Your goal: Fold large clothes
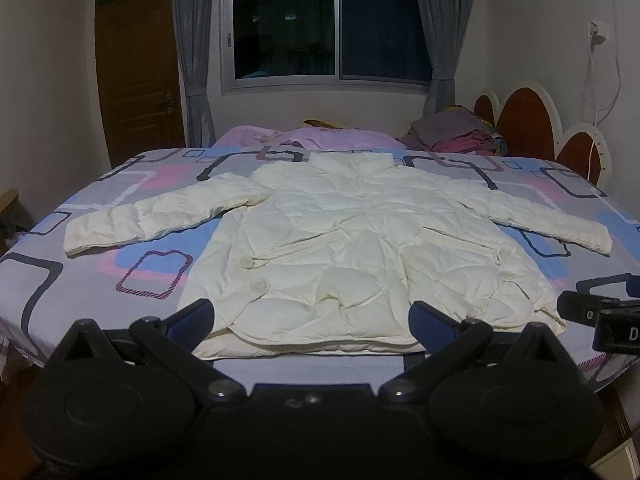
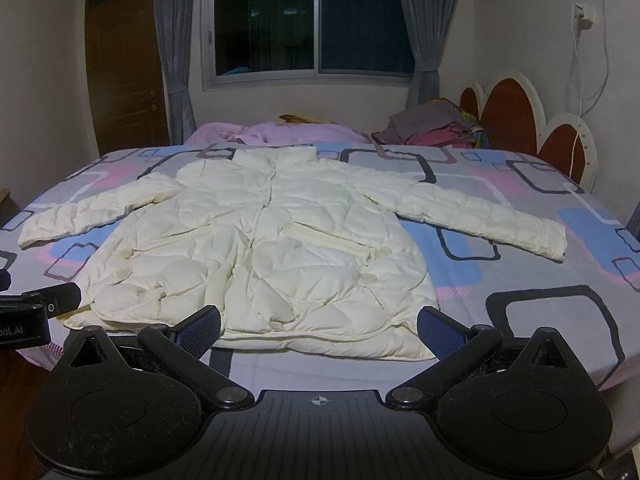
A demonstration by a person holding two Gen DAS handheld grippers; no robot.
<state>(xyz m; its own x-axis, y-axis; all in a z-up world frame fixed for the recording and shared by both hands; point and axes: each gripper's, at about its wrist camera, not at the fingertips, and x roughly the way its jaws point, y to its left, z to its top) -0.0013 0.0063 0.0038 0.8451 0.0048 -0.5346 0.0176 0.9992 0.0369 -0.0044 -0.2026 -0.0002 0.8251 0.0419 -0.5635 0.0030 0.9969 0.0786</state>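
A: A cream-white quilted puffer jacket (image 1: 340, 248) lies flat and front-up on a bed, collar toward the window, both sleeves spread wide to the sides, hem near the bed's near edge.

B: And the cover beneath it?

A: A grey bedsheet printed with pink, blue and dark rounded squares (image 1: 100, 256). The jacket sits roughly in its middle, two round buttons showing by the left pocket.

B: Where are the tools?

A: The left tool (image 1: 312, 320) hangs just off the hem, its blue-padded fingers spread wide, holding nothing. In the right wrist view the right tool (image 2: 318, 326) is likewise spread and empty, over the hem's right half. Whether either finger brushes the fabric is hard to judge through the fisheye lens.

B: Do they see each other?

A: Yes, each appears as a black edge in the other's frame.

B: Beyond the jacket?

A: A pink quilt (image 1: 320, 140) bunched at the far side, a pile of grey and pink folded clothes (image 1: 456, 132) next to a red-and-white petal-shaped headboard (image 1: 528, 116). Behind them, a dark window (image 1: 332, 28) between grey curtains (image 1: 192, 52), a brown wooden door (image 1: 136, 72) at left, a white cable (image 1: 592, 92) hanging from a wall socket at right.
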